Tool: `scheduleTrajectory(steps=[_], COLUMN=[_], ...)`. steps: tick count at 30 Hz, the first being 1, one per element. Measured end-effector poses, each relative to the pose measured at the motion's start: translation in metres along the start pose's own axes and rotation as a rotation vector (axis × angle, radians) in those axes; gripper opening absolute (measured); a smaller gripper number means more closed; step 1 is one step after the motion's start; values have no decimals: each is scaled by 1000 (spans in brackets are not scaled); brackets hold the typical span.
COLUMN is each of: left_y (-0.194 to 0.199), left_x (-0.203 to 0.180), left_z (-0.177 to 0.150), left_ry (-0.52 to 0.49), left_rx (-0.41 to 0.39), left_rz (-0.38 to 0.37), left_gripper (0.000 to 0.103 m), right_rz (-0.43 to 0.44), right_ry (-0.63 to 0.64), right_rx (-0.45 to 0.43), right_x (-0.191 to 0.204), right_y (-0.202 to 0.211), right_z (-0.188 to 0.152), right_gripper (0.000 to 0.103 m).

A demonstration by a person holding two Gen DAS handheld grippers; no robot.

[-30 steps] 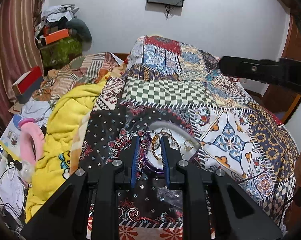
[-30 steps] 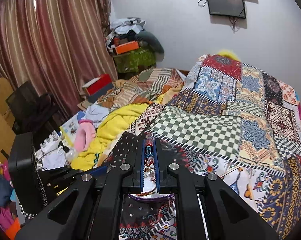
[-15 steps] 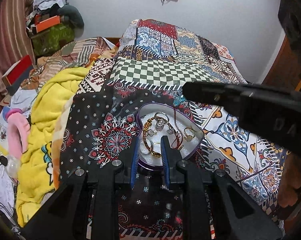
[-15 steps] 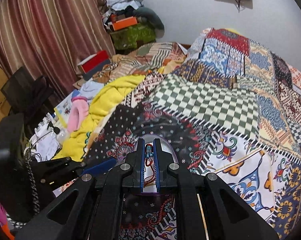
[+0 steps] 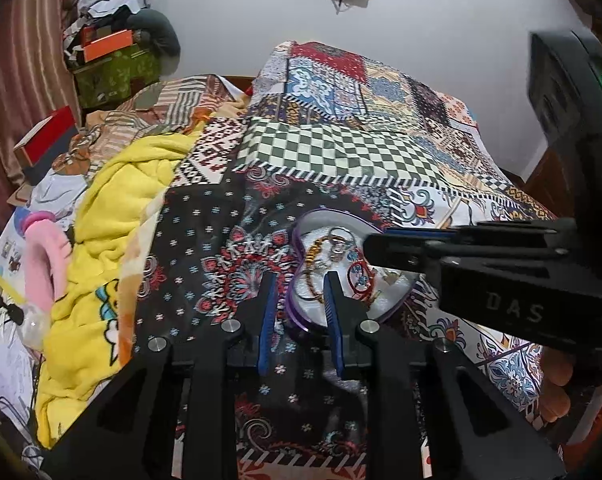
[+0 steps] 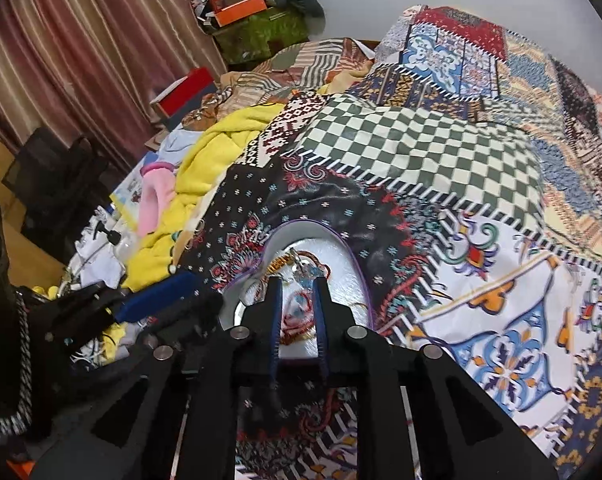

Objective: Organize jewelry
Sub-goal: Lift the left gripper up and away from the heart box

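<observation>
Now your right gripper (image 6: 297, 280) hangs parted over the purple-rimmed heart-shaped tray (image 5: 297, 240) on the patchwork bedspread (image 5: 341, 152), the red beaded bracelet (image 5: 359, 278) lying loose inside it. Your left gripper (image 5: 299, 280) stands spread at the tray's near edge, grasping nothing.

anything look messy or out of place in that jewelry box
Nothing is spilled or broken. Inside the heart-shaped box the bracelets, rings and the red string bracelet lie in one tangled heap, unsorted.
</observation>
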State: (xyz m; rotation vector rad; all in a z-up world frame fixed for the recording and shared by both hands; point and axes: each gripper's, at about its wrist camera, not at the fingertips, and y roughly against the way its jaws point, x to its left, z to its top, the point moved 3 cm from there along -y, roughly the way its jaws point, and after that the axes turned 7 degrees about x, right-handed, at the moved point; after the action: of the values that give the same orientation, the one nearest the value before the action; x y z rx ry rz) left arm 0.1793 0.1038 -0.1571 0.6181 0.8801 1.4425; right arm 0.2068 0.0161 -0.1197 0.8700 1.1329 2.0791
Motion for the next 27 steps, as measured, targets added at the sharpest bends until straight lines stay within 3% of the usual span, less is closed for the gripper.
scheduleTrajectory(steps=[7,18,25,27], left_y=[37,154,239,257], left_x=[2,-24,-52,-58], left_z=[8,21,6,0], left_ry=[16,-6,-54,-65], left_rx=[-73,-336,-549,-594], left_rz=[20,27,48,55], left_gripper=[23,23,40,47], right_rz=[-111,-224,-224,-223], right_ry=[35,78,85,85], right_rx=[-146,-514,-689,-713], right_x=[8,37,62,68], right_y=[57,190,243,249], right_z=[-3,-34,-61,-66], right_gripper=[15,15,16,27])
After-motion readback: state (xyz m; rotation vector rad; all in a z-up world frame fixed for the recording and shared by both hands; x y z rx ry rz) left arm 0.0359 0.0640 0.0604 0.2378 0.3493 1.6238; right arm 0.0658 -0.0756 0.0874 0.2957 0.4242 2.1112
